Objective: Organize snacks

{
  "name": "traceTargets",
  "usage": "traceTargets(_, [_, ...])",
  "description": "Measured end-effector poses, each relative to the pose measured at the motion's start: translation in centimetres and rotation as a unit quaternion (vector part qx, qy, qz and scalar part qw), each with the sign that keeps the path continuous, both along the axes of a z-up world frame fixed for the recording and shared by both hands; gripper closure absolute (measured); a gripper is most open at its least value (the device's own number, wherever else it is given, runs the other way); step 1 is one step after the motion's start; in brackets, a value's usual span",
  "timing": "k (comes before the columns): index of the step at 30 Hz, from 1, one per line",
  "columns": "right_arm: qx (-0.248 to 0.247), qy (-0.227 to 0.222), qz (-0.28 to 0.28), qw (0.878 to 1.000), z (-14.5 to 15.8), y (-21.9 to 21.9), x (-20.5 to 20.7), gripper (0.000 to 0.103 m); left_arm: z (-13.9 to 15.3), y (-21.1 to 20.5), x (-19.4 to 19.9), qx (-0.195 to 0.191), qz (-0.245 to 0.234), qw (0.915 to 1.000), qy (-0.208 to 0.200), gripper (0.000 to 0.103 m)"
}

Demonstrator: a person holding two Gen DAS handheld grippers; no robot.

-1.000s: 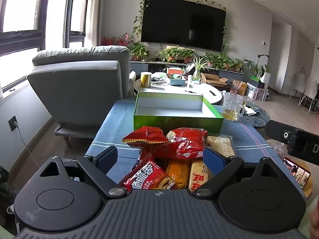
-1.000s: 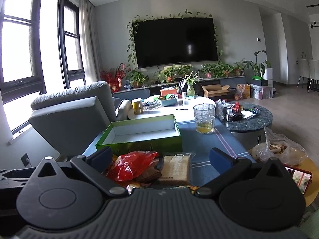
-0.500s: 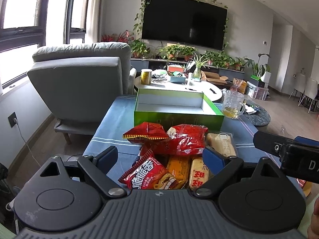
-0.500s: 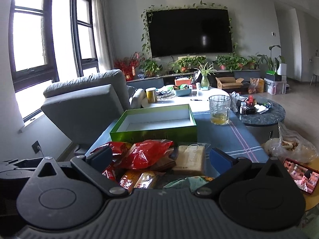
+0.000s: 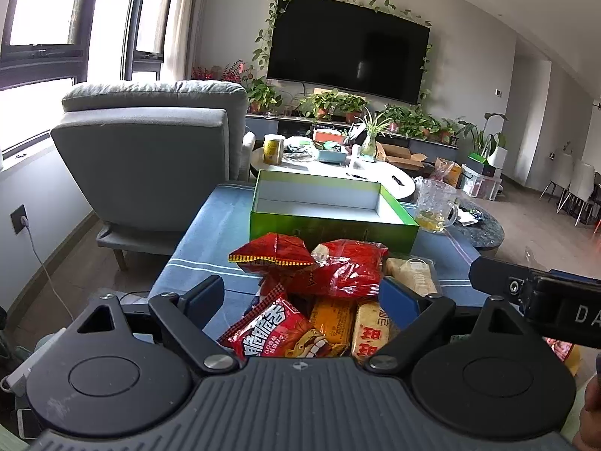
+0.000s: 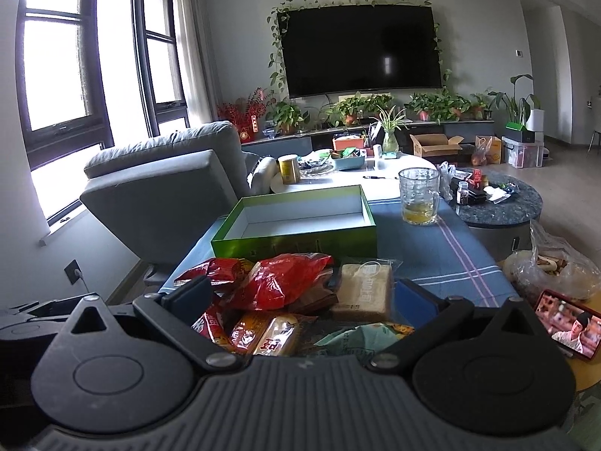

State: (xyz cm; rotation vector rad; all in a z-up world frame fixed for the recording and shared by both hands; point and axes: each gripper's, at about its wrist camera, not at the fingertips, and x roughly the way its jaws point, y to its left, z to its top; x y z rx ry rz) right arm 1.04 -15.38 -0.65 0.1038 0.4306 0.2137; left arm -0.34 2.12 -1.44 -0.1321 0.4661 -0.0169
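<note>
A pile of snack packets lies on the blue striped tablecloth (image 5: 195,248): red bags (image 5: 345,272) (image 6: 278,282), a red noodle packet (image 5: 270,325), orange bars (image 5: 334,323), and a pale wrapped cake (image 6: 362,291). Behind them stands an open green box (image 5: 330,225) (image 6: 296,240), white inside and empty. My left gripper (image 5: 302,297) is open, held over the near side of the pile. My right gripper (image 6: 300,297) is open too, just above the pile, holding nothing. The right gripper's body shows at the right edge of the left wrist view (image 5: 544,300).
A glass mug (image 6: 419,201) with yellow liquid stands right of the box. A grey armchair (image 5: 150,150) is at the left. A phone (image 6: 567,323) and a plastic bag (image 6: 552,270) lie at the right. A cluttered white table (image 6: 338,180) and TV are behind.
Both grippers have tilted and shifted slightly, bringing more of the snack pile into view. The right gripper has come further in beside the left. Both stay open.
</note>
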Motion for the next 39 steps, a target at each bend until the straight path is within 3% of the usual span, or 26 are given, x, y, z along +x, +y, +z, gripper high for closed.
traceTargets(20, [0.01, 0.02, 0.004, 1.0, -0.3, -0.2, 0.2, 0.035, -0.6, 0.1, 0.4, 0.01, -0.002, 0.9998, 0.019, 0.016])
traceTargets(29, [0.006, 0.033, 0.011, 0.999, -1.0, 0.4, 0.7, 0.035, -1.9, 2.8, 1.2, -0.008, 0.018, 0.9991, 0.037, 0.016])
traceTargets(35, [-0.009, 0.048, 0.036, 0.998, -2.2, 2.1, 1.7, 0.035, -4.3, 4.2, 2.1, -0.021, 0.004, 0.9974, 0.069, 0.024])
traceTargets(39, [-0.017, 0.06, 0.064, 0.996, -2.8, 3.2, 2.5, 0.035, -6.2, 5.1, 3.1, -0.051, -0.027, 0.9938, 0.095, 0.039])
